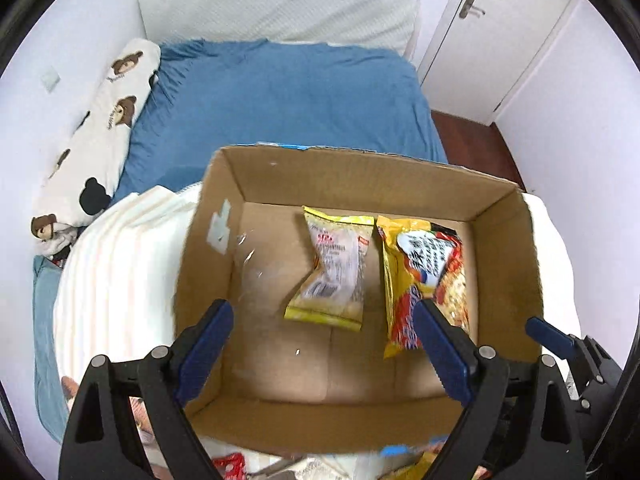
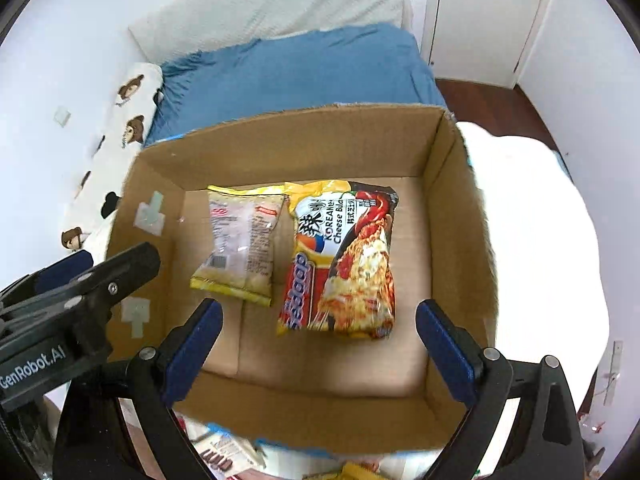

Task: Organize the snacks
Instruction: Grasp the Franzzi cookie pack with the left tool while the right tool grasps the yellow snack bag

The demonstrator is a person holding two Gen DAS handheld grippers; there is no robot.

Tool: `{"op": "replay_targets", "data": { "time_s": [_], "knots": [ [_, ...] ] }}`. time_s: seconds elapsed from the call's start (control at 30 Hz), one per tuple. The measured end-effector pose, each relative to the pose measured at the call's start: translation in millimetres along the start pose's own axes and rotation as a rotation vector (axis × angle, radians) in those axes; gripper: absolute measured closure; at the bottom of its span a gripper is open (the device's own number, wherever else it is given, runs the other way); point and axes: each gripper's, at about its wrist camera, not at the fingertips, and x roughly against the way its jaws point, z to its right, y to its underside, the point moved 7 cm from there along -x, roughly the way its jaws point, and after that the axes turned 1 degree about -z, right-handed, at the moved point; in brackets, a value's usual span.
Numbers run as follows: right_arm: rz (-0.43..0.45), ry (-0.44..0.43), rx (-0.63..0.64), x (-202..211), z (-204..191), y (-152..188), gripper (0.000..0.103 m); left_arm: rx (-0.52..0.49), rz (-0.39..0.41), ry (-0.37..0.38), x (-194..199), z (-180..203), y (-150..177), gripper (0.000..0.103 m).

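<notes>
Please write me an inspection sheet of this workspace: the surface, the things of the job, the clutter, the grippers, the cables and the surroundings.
Surface: bed with blue sheet; a white quilt lies under the box.
Job's things: open cardboard box holds two packets side by side, a pale yellow snack packet and a Korean cheese noodle packet.
Clutter: more packets at the near edge outside the box, mostly cut off.
Grippers: left gripper and right gripper above the box, fingers wide apart, nothing between them.
Cables: nothing seen.
Surroundings: bear-print pillow, white headboard cushion, white door, wooden floor.
</notes>
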Motion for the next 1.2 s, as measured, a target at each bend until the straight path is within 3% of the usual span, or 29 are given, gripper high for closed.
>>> {"op": "replay_targets", "data": {
  "time_s": [0.37, 0.67, 0.8, 0.93, 1.03, 1.2],
  "knots": [
    [0.113, -0.006, 0.038, 67.2, -7.5, 48.9, 0.004, -0.010, 0.090, 0.001, 73.0, -3.2, 55.3, 0.011],
    [0.035, -0.110, -0.012, 75.3, 5.8, 120.9, 0.004, 0.072, 0.082, 0.008, 97.6, -26.6, 120.7, 0.011],
    [-0.050, -0.149, -0.119, 52.1, 34.7, 162.8, 0.004, 0.052, 0.037, -0.059, 76.8, -35.7, 163.2, 0.011],
    [-0.154, -0.175, -0.267, 12.9, 68.4, 204.2, 0.004, -0.034, -0.069, -0.100, 32.0, -35.9, 204.3, 0.011],
    [-0.227, -0.191, -0.365, -25.6, 85.0, 231.0, 0.004, -0.127, -0.166, -0.109, -9.5, -29.7, 225.4, 0.011],
    [-0.268, -0.197, -0.447, -59.6, 91.4, 248.0, 0.004, -0.349, -0.296, -0.155, -70.2, -8.2, 249.6, 0.011]
  ]
}}
